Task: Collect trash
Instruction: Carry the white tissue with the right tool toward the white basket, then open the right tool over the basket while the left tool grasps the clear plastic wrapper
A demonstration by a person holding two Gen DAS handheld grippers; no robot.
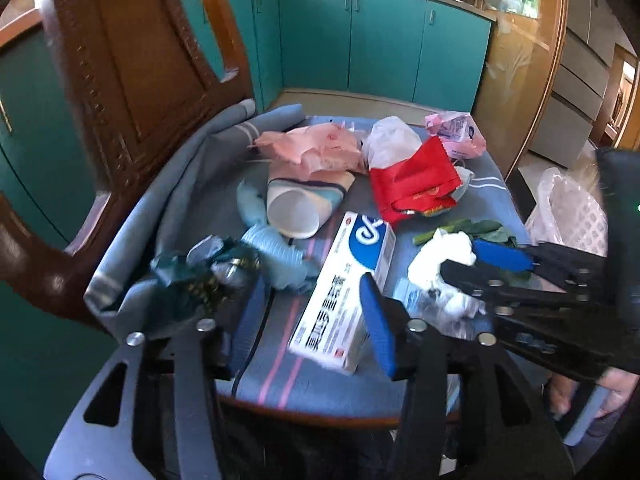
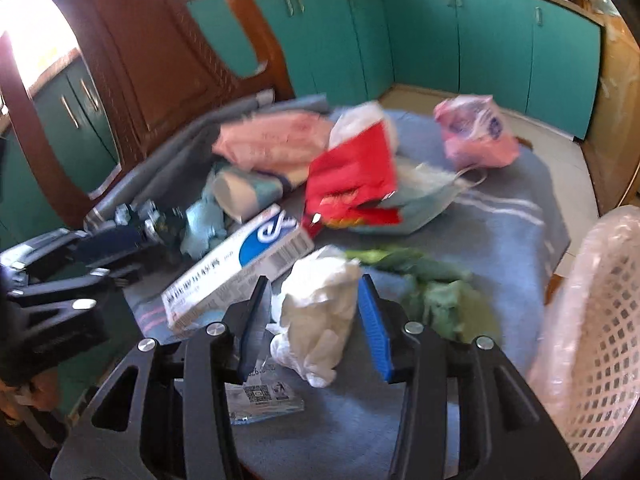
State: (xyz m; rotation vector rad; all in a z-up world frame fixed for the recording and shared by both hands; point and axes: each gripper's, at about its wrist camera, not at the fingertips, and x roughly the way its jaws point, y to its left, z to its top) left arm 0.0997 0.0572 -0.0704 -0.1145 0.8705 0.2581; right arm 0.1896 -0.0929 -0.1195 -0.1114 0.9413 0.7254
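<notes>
A wooden chair seat draped with a blue striped cloth [image 1: 280, 364] carries a spread of litter in both wrist views. In the left wrist view the left gripper [image 1: 308, 320] sits at six o'clock with its jaws apart and nothing clamped between them; the near end of a white-and-blue toothpaste box [image 1: 344, 292] lies in the gap, close against the blue right pad, though whether the pad touches it I cannot tell. At nine o'clock from that box a crumpled dark green foil wrapper [image 1: 204, 272] lies just beside the left finger. Toward twelve o'clock a paper cup [image 1: 300, 204] lies on its side, with pink plastic bags [image 1: 316, 148] behind it and a red snack bag [image 1: 412, 180] at one o'clock. In the right wrist view the right gripper [image 2: 314, 320] has its jaws set around a crumpled white tissue [image 2: 320, 304]; the blue pads stand just beside the wad on each side, but motion blur hides whether they press on it, so I cannot tell if it is gripped. A flat clear packet with a printed code [image 2: 264, 396] lies on the cloth under the gripper at seven o'clock from the tissue. Green vegetable leaves [image 2: 424, 276] lie at two o'clock from the tissue, and a face mask [image 2: 424, 196] lies beyond them beside the red bag. A white lattice wastebasket lined with a clear bag [image 2: 592, 320] stands off the seat at three o'clock. Teal kitchen cabinets [image 2: 440, 40] fill the background.
</notes>
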